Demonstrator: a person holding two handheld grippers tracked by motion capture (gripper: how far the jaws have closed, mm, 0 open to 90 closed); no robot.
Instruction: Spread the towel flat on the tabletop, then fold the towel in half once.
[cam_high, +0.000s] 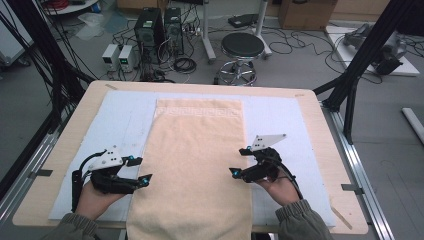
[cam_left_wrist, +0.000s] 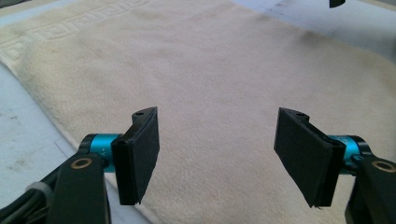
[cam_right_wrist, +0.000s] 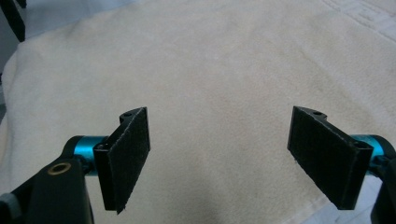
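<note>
A cream towel (cam_high: 200, 150) lies flat along the middle of the table, its patterned border at the far end and its near end hanging over the front edge. My left gripper (cam_high: 140, 170) hovers at the towel's left edge, jaws wide apart. In the left gripper view the gripper (cam_left_wrist: 219, 156) is open over the towel (cam_left_wrist: 210, 70), nothing between the pads. My right gripper (cam_high: 239, 161) stands at the towel's right edge. The right gripper view shows it (cam_right_wrist: 226, 156) open above the towel (cam_right_wrist: 210, 60), also empty.
The towel rests on a white mat (cam_high: 280, 120) covering most of the wooden table (cam_high: 320, 125). Beyond the far edge stand a black stool (cam_high: 242, 47) and computer towers (cam_high: 150, 30) on the floor. Black frame posts (cam_high: 350, 95) rise at both sides.
</note>
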